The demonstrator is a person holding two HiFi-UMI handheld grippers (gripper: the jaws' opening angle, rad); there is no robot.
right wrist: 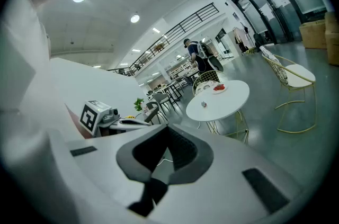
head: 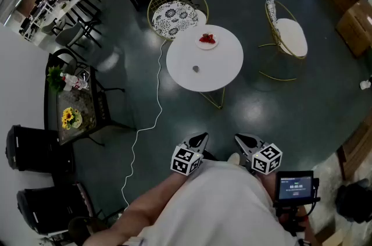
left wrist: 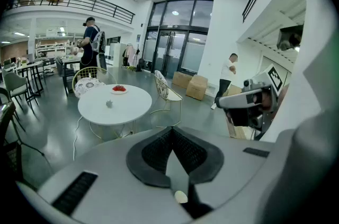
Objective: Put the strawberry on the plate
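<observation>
Holding left gripper (head: 203,136) and right gripper (head: 238,138) closed, empty, at lower centre, I am seeing the strawberry (head: 207,38) already lying on the plate (head: 200,45), upper centre on the white table (head: 216,73), well apart; neither gripper nearer.

strawberry (head: 207,38) | too small for detail | grey object (head: 195,68) | unidentifiable

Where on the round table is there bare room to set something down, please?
The table is bare across its near half, from the small grey object to the near rim, and on its right side toward the white chair. The only crowded spot is the far edge, where the plate holds the strawberry, beside the patterned chair.
</observation>
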